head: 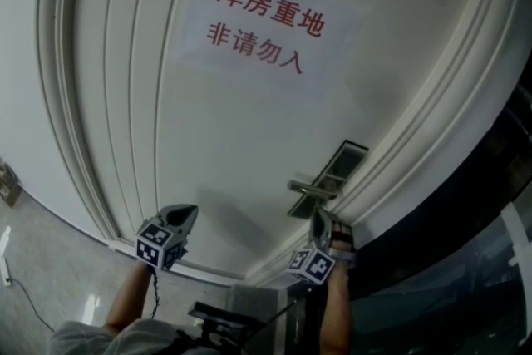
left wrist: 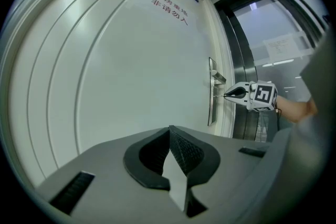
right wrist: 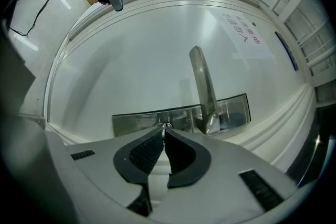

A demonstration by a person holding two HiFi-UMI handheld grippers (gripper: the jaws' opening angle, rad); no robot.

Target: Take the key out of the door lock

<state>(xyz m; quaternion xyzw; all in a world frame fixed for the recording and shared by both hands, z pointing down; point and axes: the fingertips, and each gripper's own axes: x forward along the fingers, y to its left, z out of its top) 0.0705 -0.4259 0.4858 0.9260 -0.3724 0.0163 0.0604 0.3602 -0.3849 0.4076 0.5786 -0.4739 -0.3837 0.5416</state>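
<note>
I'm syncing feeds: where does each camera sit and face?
Head view: on the head, facing the door; forearms, left hand-held gripper, right hand-held gripper show.
Left gripper view: on the left one, facing the door; shut jaws show.
Right gripper view: on the right one, facing the lock plate; jaws shut on key.
Shared: each gripper view shows the other hand-held gripper.

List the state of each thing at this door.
door, looks shut in its frame.
handle, level, untouched.
key, in the lock, pinched by the right tool.
right tool, shut on the key.
left tool, shut, empty, away from the door.
paper sign, stuck flat on the door.
</note>
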